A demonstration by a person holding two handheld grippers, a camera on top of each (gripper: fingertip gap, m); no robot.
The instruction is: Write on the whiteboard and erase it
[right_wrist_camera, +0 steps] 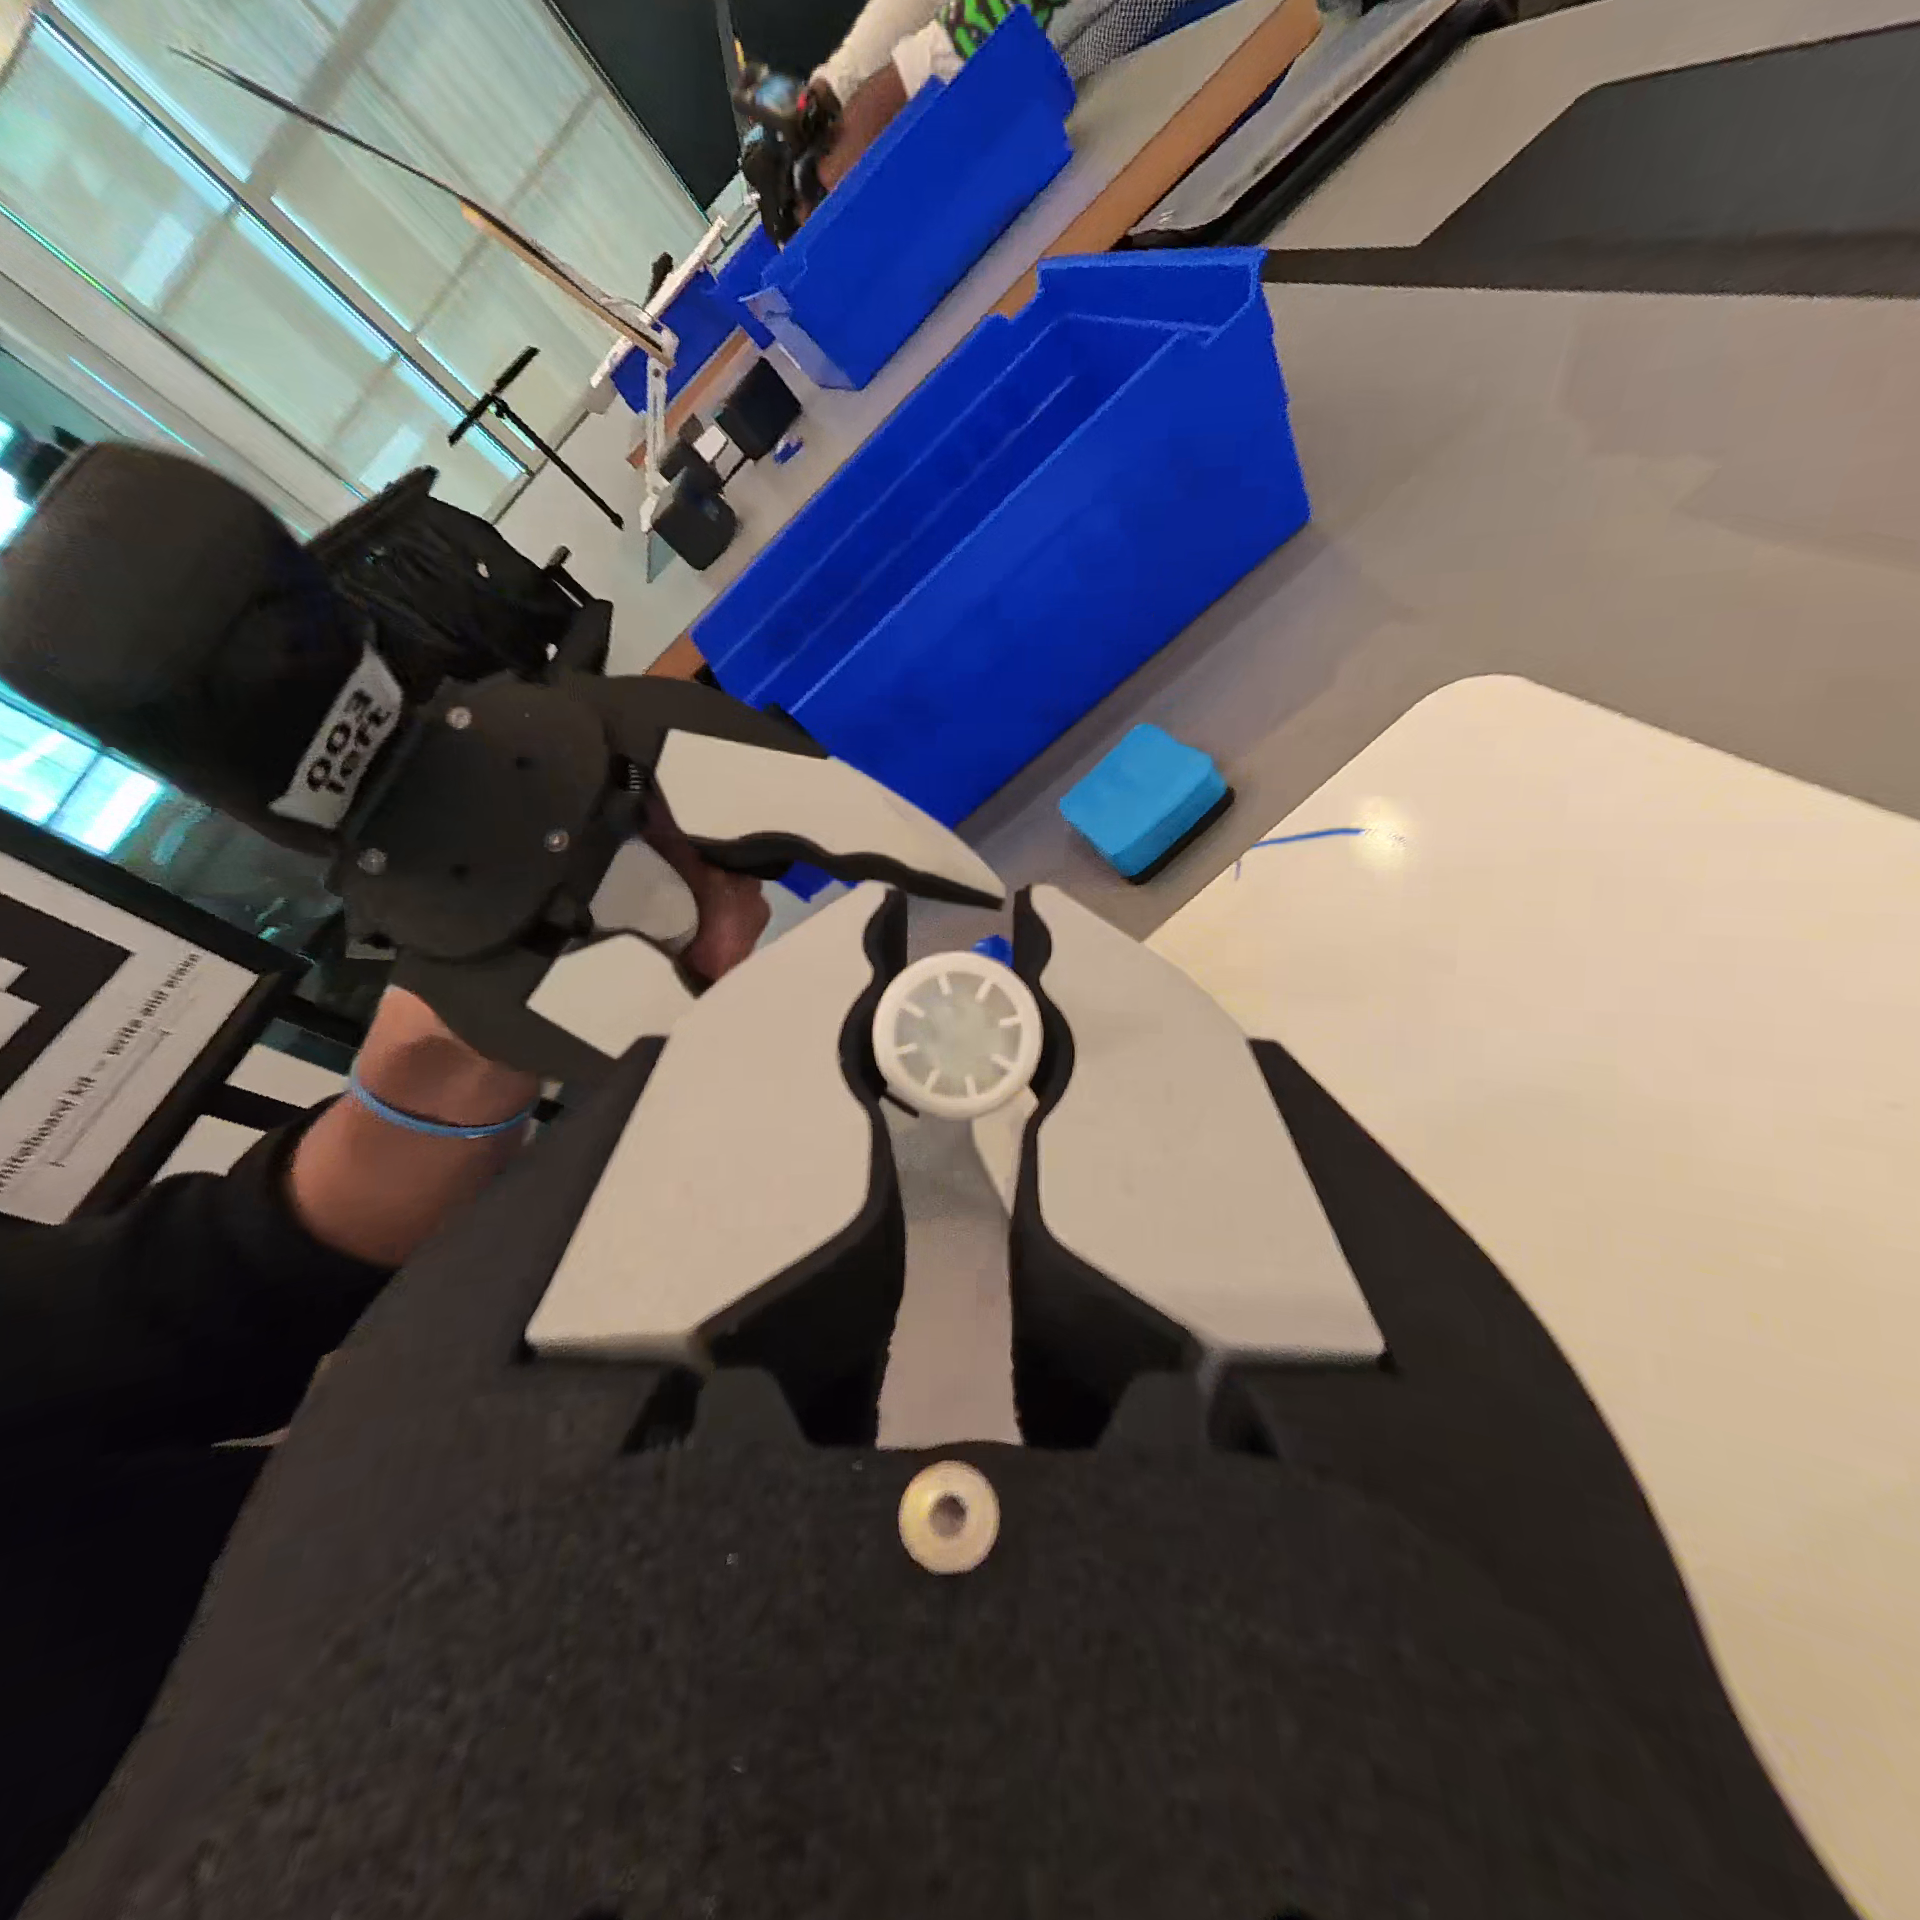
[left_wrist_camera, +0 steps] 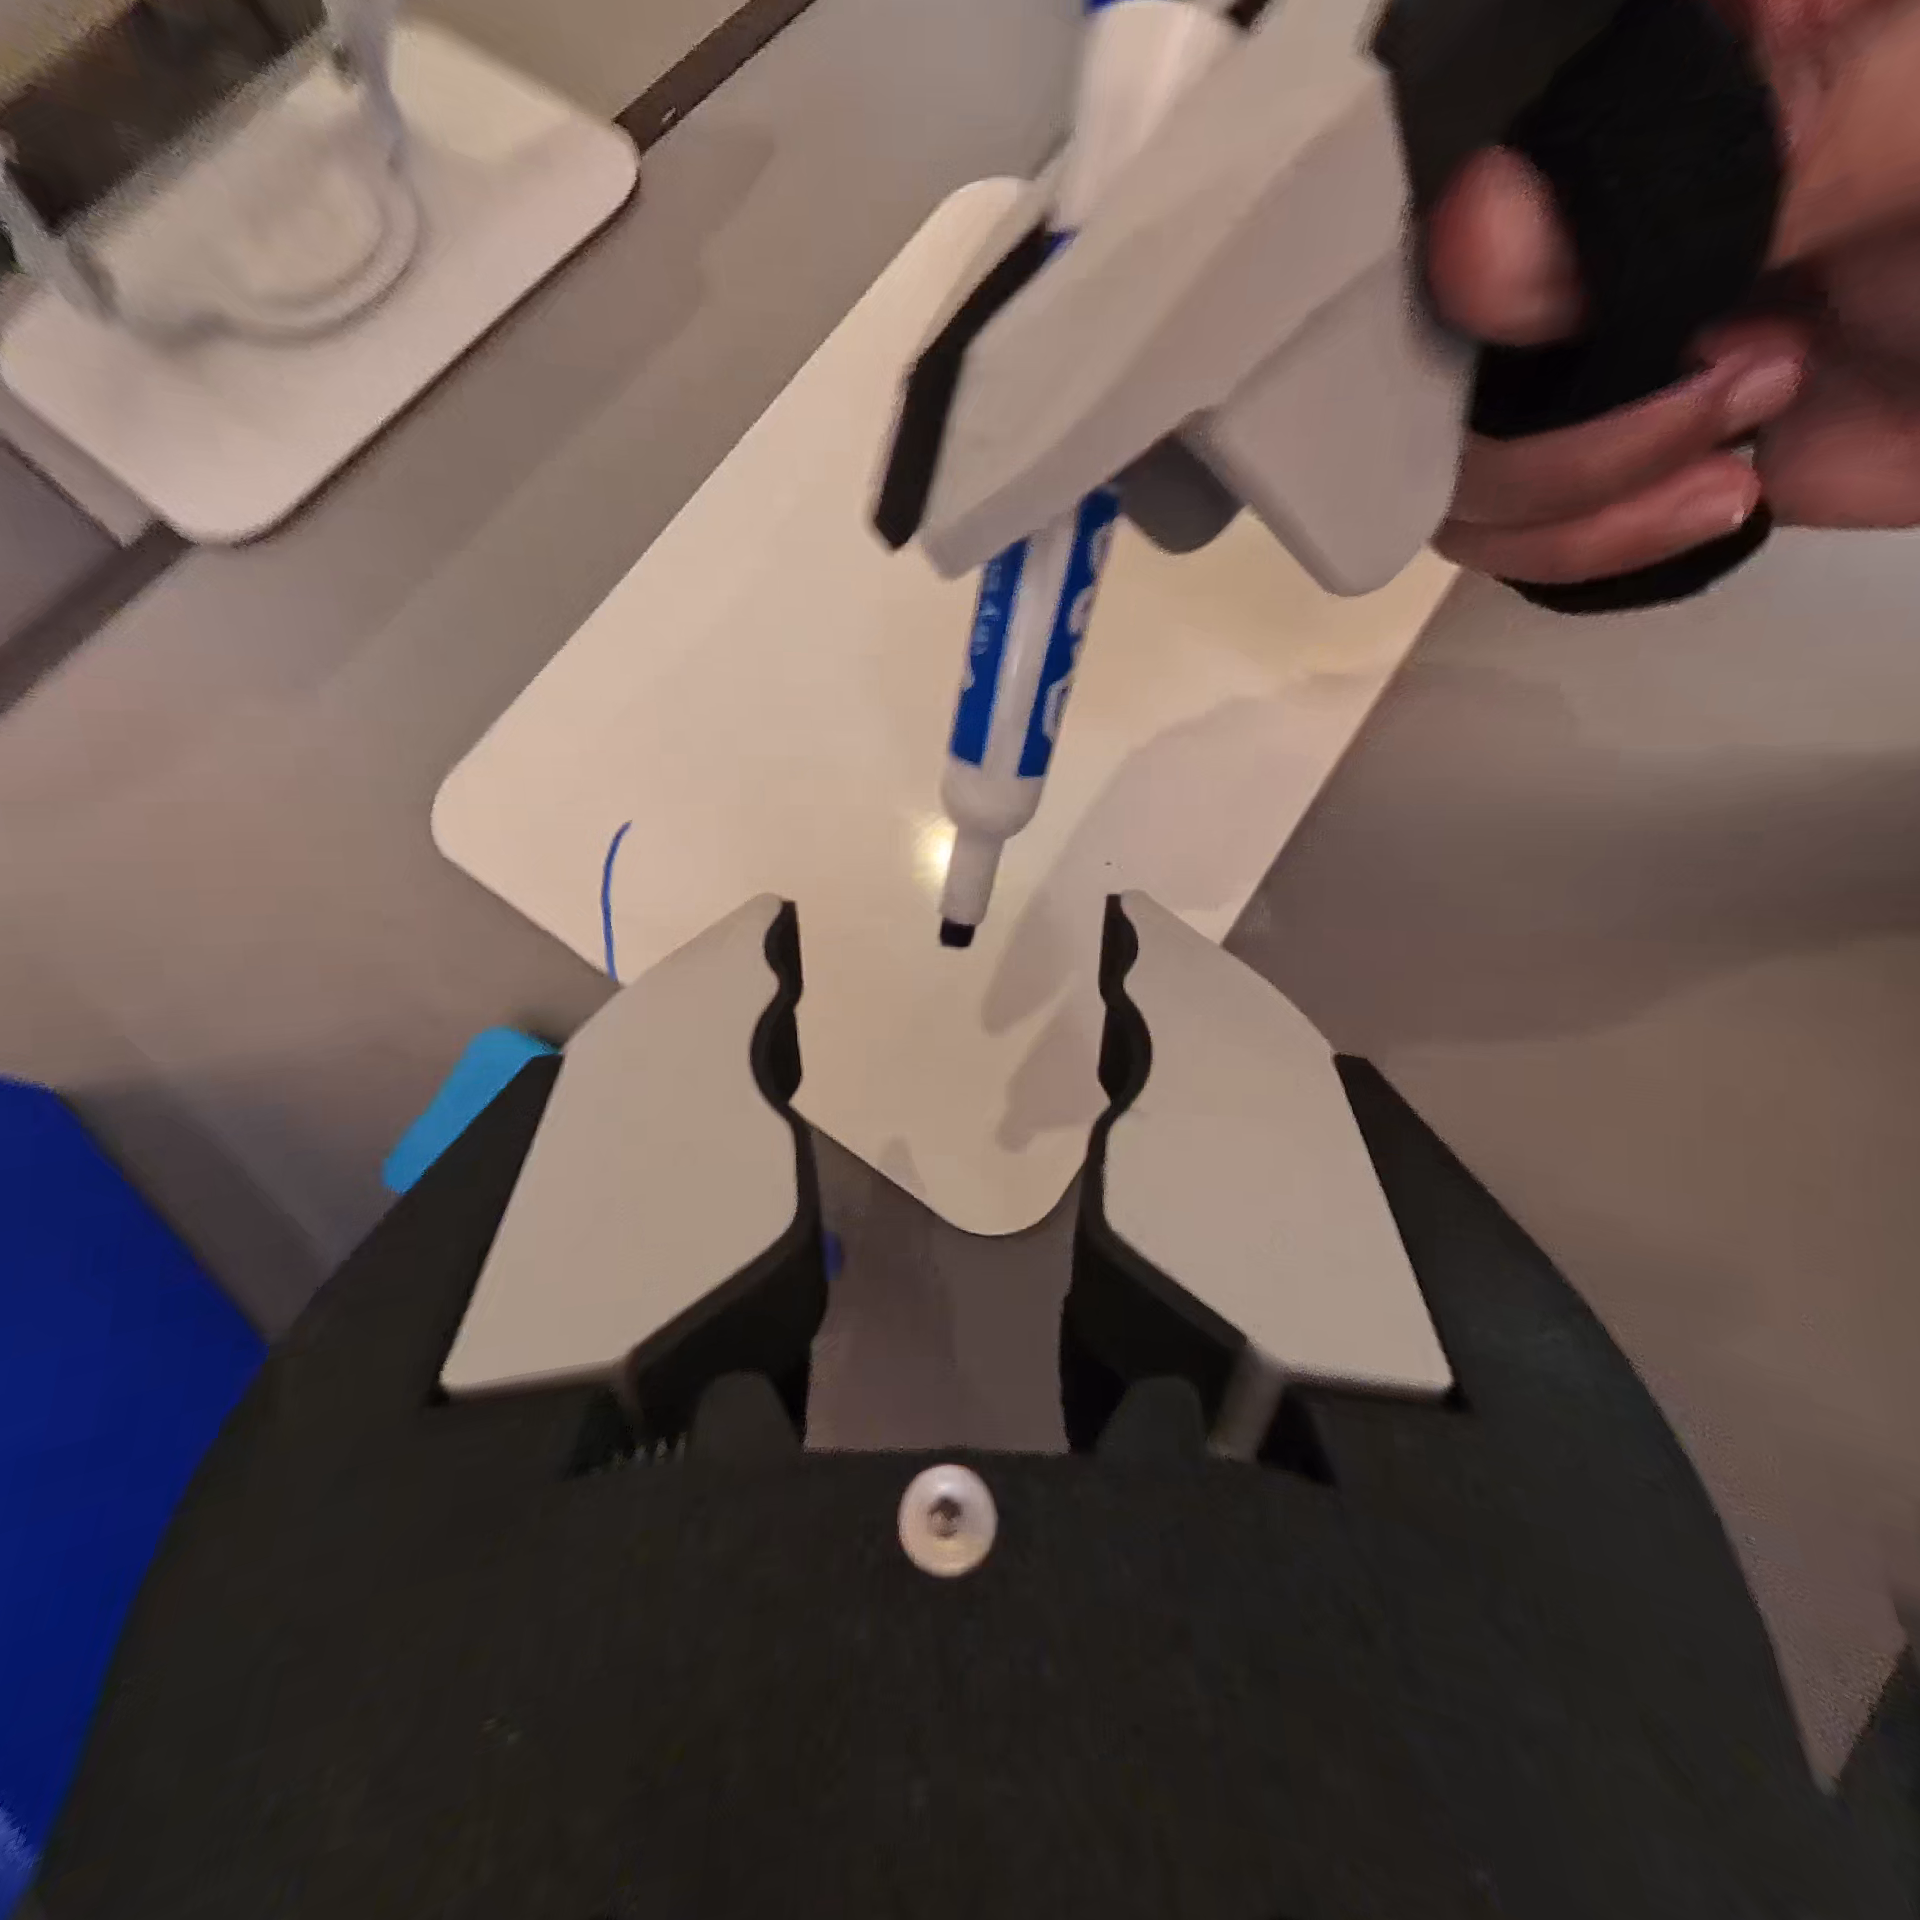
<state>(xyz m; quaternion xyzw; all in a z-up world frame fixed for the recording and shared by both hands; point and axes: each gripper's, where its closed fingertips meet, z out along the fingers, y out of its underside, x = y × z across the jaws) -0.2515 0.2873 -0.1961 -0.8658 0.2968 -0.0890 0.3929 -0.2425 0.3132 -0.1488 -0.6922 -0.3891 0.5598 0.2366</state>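
Left wrist view: right gripper (left_wrist_camera: 997, 416) angles marker (left_wrist_camera: 1023, 665) down over whiteboard (left_wrist_camera: 727, 727).

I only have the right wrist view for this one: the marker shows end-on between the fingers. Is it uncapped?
Observer: Yes. The left wrist view shows the marker pointing down at the whiteboard with its tip bare.
Operator: Is the tip touching?
Observer: It is close over the whiteboard, but I cannot tell whether it makes contact.
Operator: Is the left gripper holding anything?
Observer: No. The left gripper is open and empty, over the whiteboard's near corner.
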